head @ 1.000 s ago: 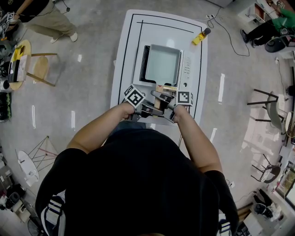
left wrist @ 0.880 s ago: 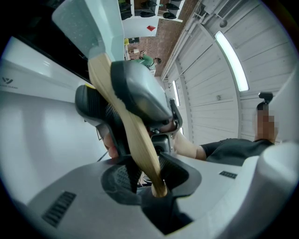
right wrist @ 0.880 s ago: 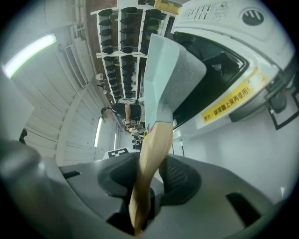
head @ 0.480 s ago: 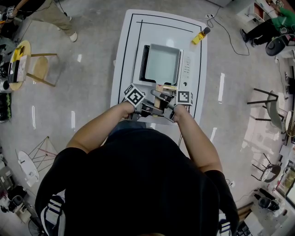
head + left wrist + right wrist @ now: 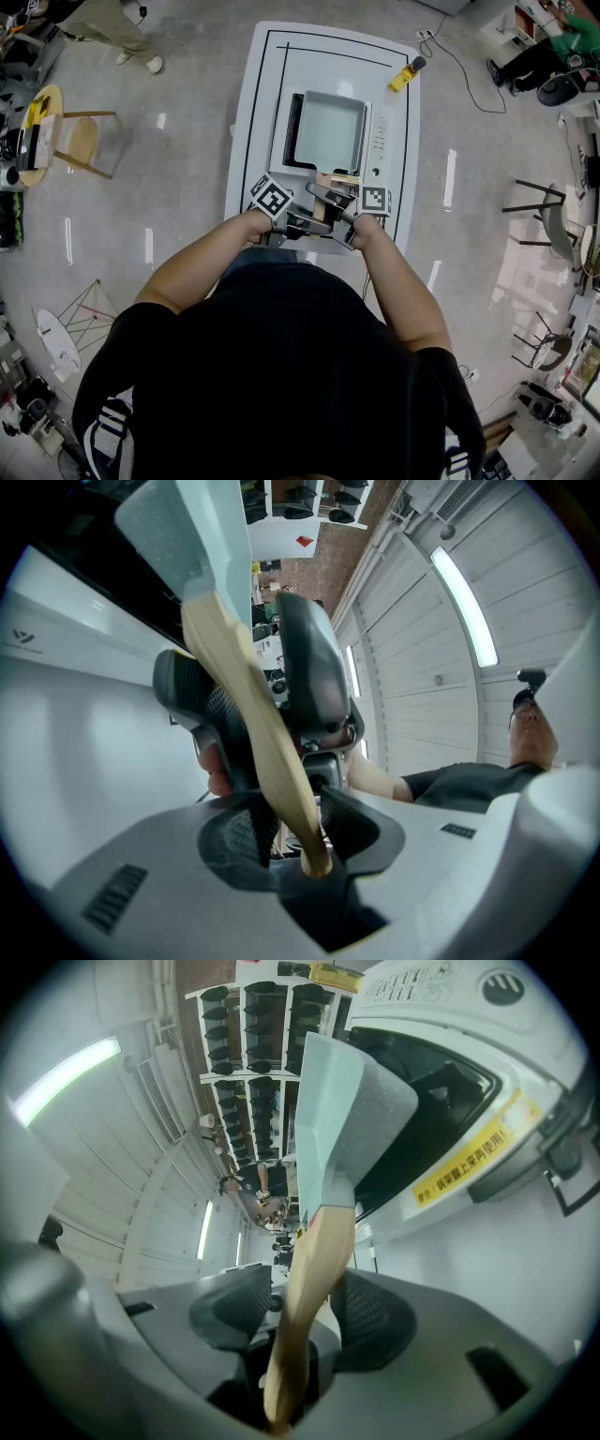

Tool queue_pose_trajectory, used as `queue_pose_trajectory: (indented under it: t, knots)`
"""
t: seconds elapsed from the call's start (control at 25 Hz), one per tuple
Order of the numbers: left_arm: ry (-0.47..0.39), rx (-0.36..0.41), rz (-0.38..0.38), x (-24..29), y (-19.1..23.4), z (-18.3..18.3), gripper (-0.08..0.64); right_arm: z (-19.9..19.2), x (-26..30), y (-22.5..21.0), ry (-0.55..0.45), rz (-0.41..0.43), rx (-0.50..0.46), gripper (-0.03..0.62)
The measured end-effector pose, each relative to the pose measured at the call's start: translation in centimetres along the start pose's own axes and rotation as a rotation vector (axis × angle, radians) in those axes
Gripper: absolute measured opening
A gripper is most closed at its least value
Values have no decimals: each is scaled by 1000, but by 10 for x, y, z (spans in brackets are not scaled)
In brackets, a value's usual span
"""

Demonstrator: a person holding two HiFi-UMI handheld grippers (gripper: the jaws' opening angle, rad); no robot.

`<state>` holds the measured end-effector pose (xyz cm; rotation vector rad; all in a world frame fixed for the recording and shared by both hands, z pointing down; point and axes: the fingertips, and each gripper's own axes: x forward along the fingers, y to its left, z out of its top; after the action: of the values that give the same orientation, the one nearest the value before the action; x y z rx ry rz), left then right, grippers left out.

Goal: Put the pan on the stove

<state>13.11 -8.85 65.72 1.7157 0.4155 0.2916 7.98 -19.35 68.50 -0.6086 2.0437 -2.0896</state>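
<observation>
pan (image 5: 330,131) is on the stove (image 5: 380,141); i'm releasing: left gripper (image 5: 289,829) just loosening on the handle (image 5: 248,705), right gripper (image 5: 302,1321) opening clear around it. next, back the 2 off.

Table (image 5: 248,122) holds stove (image 5: 380,141), pan (image 5: 330,131) on it, handle (image 5: 336,180) twd person (image 5: 281,375).
</observation>
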Motion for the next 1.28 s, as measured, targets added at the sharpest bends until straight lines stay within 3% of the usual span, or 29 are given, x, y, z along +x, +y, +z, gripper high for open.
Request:
queue_pose_trajectory:
  t: [0.76,1.04,1.28]
  knots:
    - [-8,15,-4,-2,-4,-2,187,-2,-7,-1,-53,9,38,242]
    - [-36,20,9,-5,0,2,202,4,-22,-4,-83,-27,-10,256]
    - [-81,20,33,-15,3,2,227,0,-40,-9,-109,-109,-56,261]
